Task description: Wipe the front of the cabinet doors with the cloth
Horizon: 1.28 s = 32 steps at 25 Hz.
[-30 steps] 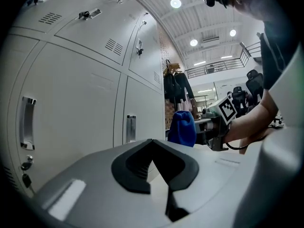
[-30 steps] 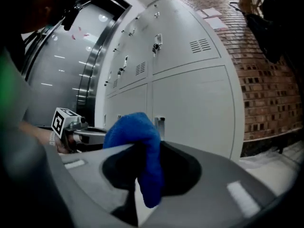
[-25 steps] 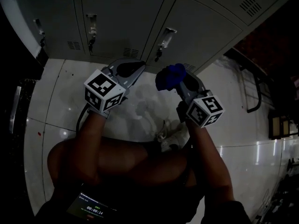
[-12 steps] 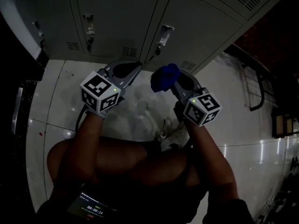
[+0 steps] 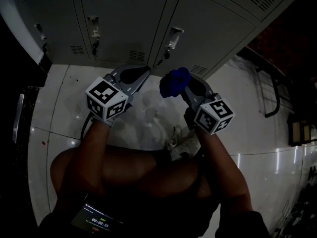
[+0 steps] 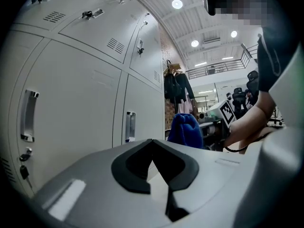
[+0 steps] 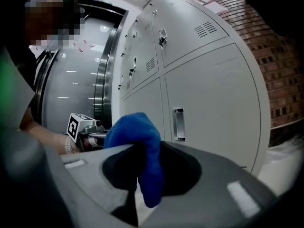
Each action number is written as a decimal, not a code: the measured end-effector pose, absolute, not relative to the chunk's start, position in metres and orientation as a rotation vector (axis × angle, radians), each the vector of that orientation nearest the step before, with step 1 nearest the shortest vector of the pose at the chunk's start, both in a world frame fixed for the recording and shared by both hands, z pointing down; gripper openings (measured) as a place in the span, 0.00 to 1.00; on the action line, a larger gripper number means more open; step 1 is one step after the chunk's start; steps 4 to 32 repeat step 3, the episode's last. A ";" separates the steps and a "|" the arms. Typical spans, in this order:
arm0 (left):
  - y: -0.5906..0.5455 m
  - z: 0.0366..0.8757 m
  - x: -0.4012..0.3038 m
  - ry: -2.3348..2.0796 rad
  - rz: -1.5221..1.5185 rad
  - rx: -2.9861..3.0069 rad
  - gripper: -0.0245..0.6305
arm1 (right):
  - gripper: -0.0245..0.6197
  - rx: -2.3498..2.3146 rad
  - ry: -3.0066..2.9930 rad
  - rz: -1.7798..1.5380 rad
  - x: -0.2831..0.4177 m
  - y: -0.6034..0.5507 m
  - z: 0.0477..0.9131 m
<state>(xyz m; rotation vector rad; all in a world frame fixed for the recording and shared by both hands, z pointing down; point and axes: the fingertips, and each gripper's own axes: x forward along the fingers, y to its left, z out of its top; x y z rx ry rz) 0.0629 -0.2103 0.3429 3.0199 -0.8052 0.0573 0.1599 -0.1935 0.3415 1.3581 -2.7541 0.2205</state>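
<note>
My right gripper [image 5: 184, 86] [image 7: 142, 175] is shut on a bunched blue cloth [image 5: 174, 82] [image 7: 140, 146] that sticks out past its jaws. The cloth [image 6: 186, 131] also shows in the left gripper view. It hangs a short way in front of the grey cabinet doors [image 5: 124, 19] [image 7: 213, 89] [image 6: 71, 94], near their bottom edge, not touching them. My left gripper [image 5: 134, 73] [image 6: 154, 160] is shut with nothing in it, level with the right one and pointing at the same doors. Each door carries a small metal handle [image 5: 172, 37] [image 7: 178, 124].
A glossy white tiled floor [image 5: 64, 103] runs under the cabinets. A dark metal frame [image 5: 270, 95] stands at the right by a brick wall [image 7: 280, 56]. A dark doorway [image 7: 102, 65] lies beyond the cabinet row. My shoes [image 5: 181, 145] are below the grippers.
Both grippers and the cloth shifted slightly left and up toward the cabinets a second ago. Since half a second ago nothing has visibly moved.
</note>
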 end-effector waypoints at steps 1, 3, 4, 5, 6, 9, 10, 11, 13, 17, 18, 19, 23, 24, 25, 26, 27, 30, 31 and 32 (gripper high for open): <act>-0.210 0.343 0.063 -0.804 0.059 3.020 0.04 | 0.16 1.360 -2.754 0.219 0.160 -0.193 0.341; -0.210 0.343 0.062 -0.803 0.061 3.021 0.04 | 0.16 1.363 -2.753 0.216 0.159 -0.193 0.340; -0.210 0.343 0.062 -0.803 0.061 3.021 0.04 | 0.16 1.363 -2.753 0.216 0.159 -0.193 0.340; -0.210 0.343 0.062 -0.803 0.061 3.021 0.04 | 0.16 1.363 -2.753 0.216 0.159 -0.193 0.340; -0.210 0.343 0.062 -0.803 0.061 3.021 0.04 | 0.16 1.363 -2.753 0.216 0.159 -0.193 0.340; -0.210 0.343 0.062 -0.803 0.061 3.021 0.04 | 0.16 1.363 -2.753 0.216 0.159 -0.193 0.340; -0.210 0.343 0.062 -0.803 0.061 3.021 0.04 | 0.16 1.363 -2.753 0.216 0.159 -0.193 0.340; -0.210 0.343 0.062 -0.803 0.061 3.021 0.04 | 0.16 1.363 -2.753 0.216 0.159 -0.193 0.340; -0.210 0.343 0.062 -0.803 0.061 3.021 0.04 | 0.16 1.363 -2.753 0.216 0.159 -0.193 0.340; -0.210 0.343 0.062 -0.803 0.061 3.021 0.04 | 0.16 1.363 -2.753 0.216 0.159 -0.193 0.340; -0.210 0.343 0.062 -0.803 0.061 3.021 0.04 | 0.16 1.363 -2.753 0.216 0.159 -0.193 0.340; -0.210 0.343 0.062 -0.803 0.061 3.021 0.04 | 0.16 1.363 -2.753 0.216 0.159 -0.193 0.340; -0.210 0.343 0.062 -0.803 0.061 3.021 0.04 | 0.16 1.363 -2.753 0.216 0.159 -0.193 0.340; -0.210 0.343 0.062 -0.803 0.061 3.021 0.04 | 0.16 1.363 -2.753 0.216 0.159 -0.193 0.340; -0.210 0.343 0.062 -0.803 0.061 3.021 0.04 | 0.16 1.363 -2.753 0.216 0.159 -0.193 0.340; -0.210 0.343 0.062 -0.803 0.061 3.021 0.04 | 0.16 1.363 -2.753 0.216 0.159 -0.193 0.340; -0.210 0.343 0.062 -0.803 0.061 3.021 0.04 | 0.16 1.363 -2.753 0.216 0.159 -0.193 0.340; -0.210 0.343 0.062 -0.803 0.061 3.021 0.04 | 0.16 1.363 -2.753 0.216 0.159 -0.193 0.340; -0.210 0.343 0.062 -0.803 0.061 3.021 0.04 | 0.16 1.363 -2.753 0.216 0.159 -0.193 0.340; -0.210 0.343 0.062 -0.803 0.061 3.021 0.04 | 0.16 1.363 -2.753 0.216 0.159 -0.193 0.340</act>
